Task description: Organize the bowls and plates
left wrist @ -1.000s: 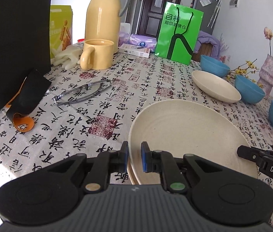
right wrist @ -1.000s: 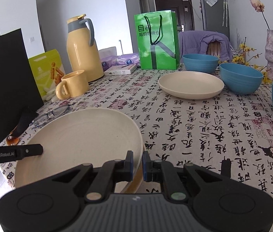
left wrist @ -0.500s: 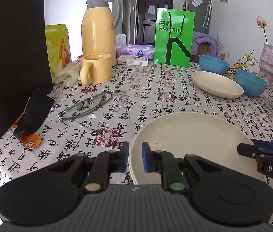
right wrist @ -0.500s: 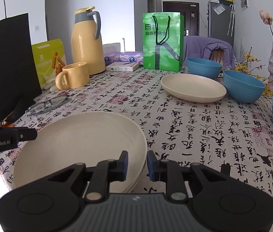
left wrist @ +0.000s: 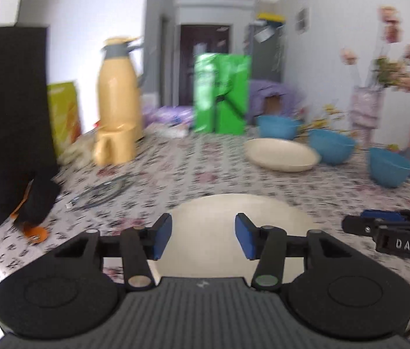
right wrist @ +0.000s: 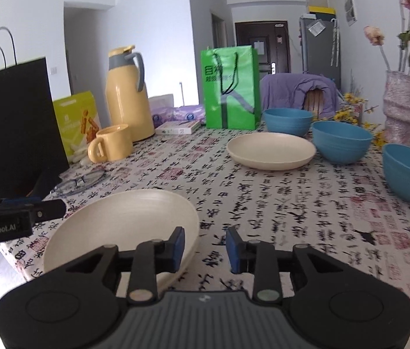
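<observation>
Left gripper (left wrist: 202,239) and right gripper (right wrist: 205,249): jaws parted, just been opening, gripping nothing. Near cream plate (right wrist: 123,221) flat on the patterned tabletop (right wrist: 292,203), rim by both grippers. Second cream plate (right wrist: 272,150) farther back beside three blue bowls (right wrist: 341,142).

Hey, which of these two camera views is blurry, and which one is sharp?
Left wrist view: motion-smeared, the green bag and tablecloth print unreadable. Right wrist view: mostly crisp, the tablecloth characters and near plate sharp; fisheye bends both.
</observation>
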Demonstrator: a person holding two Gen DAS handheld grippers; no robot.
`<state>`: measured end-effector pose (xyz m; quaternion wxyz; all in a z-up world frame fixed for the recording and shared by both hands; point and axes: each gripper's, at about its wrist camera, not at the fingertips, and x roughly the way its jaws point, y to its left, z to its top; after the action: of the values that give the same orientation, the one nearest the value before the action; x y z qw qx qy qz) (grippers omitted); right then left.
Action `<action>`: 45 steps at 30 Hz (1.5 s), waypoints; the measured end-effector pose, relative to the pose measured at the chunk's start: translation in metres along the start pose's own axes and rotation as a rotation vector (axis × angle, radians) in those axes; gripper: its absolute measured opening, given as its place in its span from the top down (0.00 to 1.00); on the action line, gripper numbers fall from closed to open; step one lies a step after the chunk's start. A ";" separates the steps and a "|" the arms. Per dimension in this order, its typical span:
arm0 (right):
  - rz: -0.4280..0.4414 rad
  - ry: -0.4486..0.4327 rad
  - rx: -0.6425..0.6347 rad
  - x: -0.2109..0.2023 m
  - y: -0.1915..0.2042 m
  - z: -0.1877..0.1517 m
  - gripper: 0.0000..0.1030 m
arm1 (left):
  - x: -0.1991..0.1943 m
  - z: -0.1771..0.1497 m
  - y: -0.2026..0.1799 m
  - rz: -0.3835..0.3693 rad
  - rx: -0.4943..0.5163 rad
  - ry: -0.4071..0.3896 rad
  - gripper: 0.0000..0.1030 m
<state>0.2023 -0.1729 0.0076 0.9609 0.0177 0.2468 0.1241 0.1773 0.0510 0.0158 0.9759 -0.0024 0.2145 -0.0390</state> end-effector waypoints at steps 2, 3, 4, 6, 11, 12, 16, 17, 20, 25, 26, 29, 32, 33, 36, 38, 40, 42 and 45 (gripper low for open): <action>-0.027 -0.032 0.008 -0.025 -0.009 -0.010 0.56 | -0.008 -0.007 -0.014 -0.045 0.008 0.001 0.38; -0.048 -0.052 0.008 -0.038 -0.013 -0.018 0.47 | -0.013 -0.012 -0.022 -0.068 0.016 0.002 0.37; -0.074 -0.078 0.002 -0.052 -0.017 -0.027 0.42 | -0.018 -0.018 -0.031 -0.084 0.035 -0.002 0.37; -0.124 -0.133 -0.028 -0.078 -0.021 -0.047 0.24 | -0.029 -0.032 -0.045 -0.103 0.070 -0.022 0.24; -0.202 -0.166 -0.066 -0.123 -0.032 -0.088 0.13 | -0.053 -0.069 -0.066 -0.126 0.088 -0.062 0.06; -0.204 -0.163 -0.054 -0.129 -0.033 -0.093 0.06 | -0.055 -0.074 -0.069 -0.130 0.081 -0.058 0.04; -0.231 -0.178 0.026 -0.146 -0.045 -0.113 0.00 | -0.060 -0.080 -0.079 -0.154 0.077 -0.069 0.03; -0.236 -0.178 0.033 -0.147 -0.048 -0.115 0.00 | -0.060 -0.079 -0.081 -0.155 0.078 -0.077 0.02; -0.264 -0.199 0.050 -0.147 -0.054 -0.113 0.00 | -0.063 -0.077 -0.085 -0.164 0.077 -0.097 0.00; -0.284 -0.205 0.074 -0.139 -0.064 -0.108 0.00 | -0.057 -0.072 -0.087 -0.156 0.081 -0.100 0.00; -0.279 -0.203 0.074 -0.136 -0.065 -0.106 0.00 | -0.055 -0.071 -0.086 -0.152 0.080 -0.098 0.00; -0.286 -0.191 0.069 -0.124 -0.071 -0.099 0.00 | -0.046 -0.064 -0.083 -0.139 0.075 -0.099 0.00; -0.281 -0.172 0.081 -0.107 -0.079 -0.086 0.00 | -0.033 -0.051 -0.078 -0.135 0.063 -0.100 0.00; -0.284 -0.168 0.086 -0.100 -0.082 -0.080 0.00 | -0.028 -0.046 -0.077 -0.139 0.061 -0.099 0.00; -0.283 -0.173 0.090 -0.081 -0.092 -0.061 0.00 | -0.009 -0.024 -0.073 -0.130 0.060 -0.103 0.00; -0.280 -0.165 0.107 -0.065 -0.100 -0.045 0.00 | 0.009 -0.007 -0.069 -0.118 0.062 -0.097 0.00; -0.252 -0.148 0.133 -0.046 -0.111 -0.026 0.00 | 0.032 0.014 -0.063 -0.137 0.051 -0.080 0.00; -0.212 -0.136 0.177 -0.026 -0.124 -0.007 0.02 | 0.055 0.036 -0.058 -0.164 0.043 -0.067 0.00; -0.175 -0.103 0.265 0.010 -0.144 0.021 0.09 | 0.096 0.065 -0.054 -0.179 0.030 -0.040 0.00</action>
<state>0.2541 -0.3095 0.0077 0.9687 0.1293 0.2119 0.0053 0.2868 -0.0108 0.0357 0.9726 -0.0077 0.1931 -0.1291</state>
